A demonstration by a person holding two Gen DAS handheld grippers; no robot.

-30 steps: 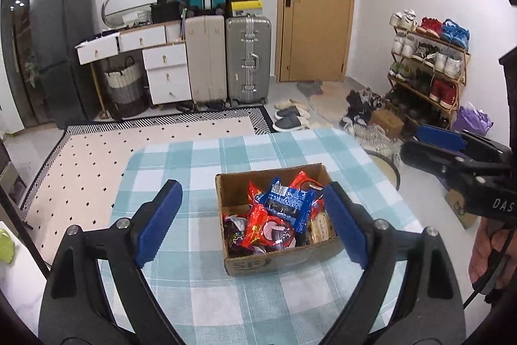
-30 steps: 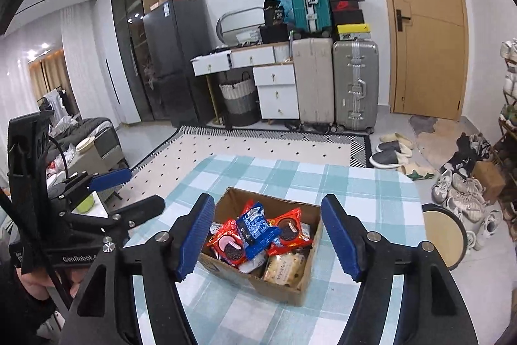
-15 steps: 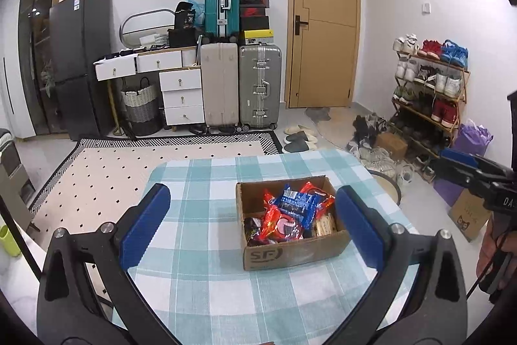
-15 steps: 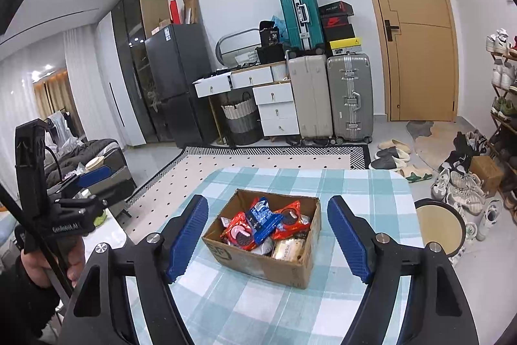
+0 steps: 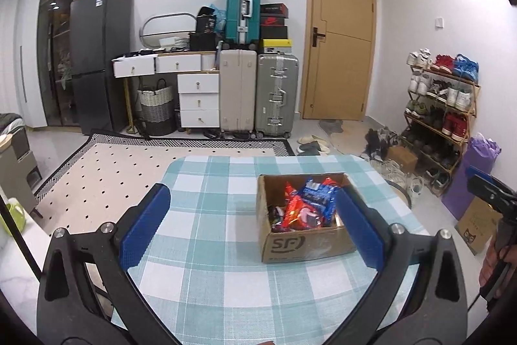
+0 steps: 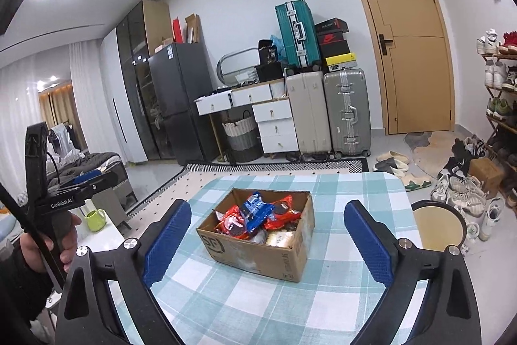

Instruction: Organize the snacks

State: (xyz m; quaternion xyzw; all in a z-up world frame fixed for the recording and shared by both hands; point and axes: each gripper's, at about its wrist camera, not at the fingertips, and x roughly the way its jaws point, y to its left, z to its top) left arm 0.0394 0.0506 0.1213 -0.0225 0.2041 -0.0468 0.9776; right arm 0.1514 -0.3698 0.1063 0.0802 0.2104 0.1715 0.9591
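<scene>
Snacks (image 6: 255, 215) sit packed in the box (image 6: 258, 254); left gripper (image 5: 255, 228) gapes empty; right gripper (image 6: 268, 243), just widened, empty too; likely finished, or else reach in.

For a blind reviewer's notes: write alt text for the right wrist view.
An open cardboard box of red and blue snack packets sits on a teal checked tablecloth, framed by the open, empty right gripper. At left a hand holds the left gripper; suitcases and a door stand behind.
</scene>
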